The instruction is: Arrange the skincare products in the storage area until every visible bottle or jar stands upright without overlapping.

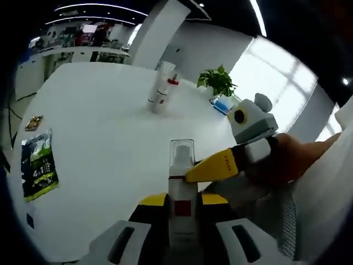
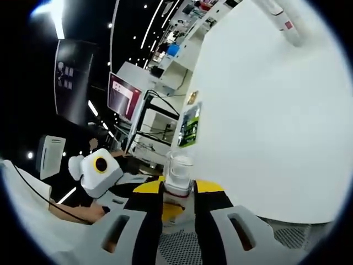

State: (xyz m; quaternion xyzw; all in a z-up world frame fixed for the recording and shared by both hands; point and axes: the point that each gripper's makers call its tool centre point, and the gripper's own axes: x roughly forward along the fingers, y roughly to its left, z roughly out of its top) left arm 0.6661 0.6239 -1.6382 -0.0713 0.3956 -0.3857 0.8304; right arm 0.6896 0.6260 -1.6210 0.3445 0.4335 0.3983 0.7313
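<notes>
Desk: white desk (image 1: 99, 127), office behind.
Left gripper (image 1: 182, 212): fingers pinching white pump bottle with clear cap (image 1: 182, 182).
Right gripper (image 2: 177, 207): fingers pinching the same bottle.

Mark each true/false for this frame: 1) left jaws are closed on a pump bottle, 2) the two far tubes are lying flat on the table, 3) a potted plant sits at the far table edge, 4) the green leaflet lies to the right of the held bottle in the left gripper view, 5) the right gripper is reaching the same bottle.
1) True. The left gripper has its jaws closed on the pump bottle.
2) False. The two tubes stand upright, close together.
3) True. The potted plant is at the far edge.
4) False. The green leaflet lies to the left.
5) True. The right gripper straddles the bottle; its yellow jaw tip touches the neck in the left gripper view.
</notes>
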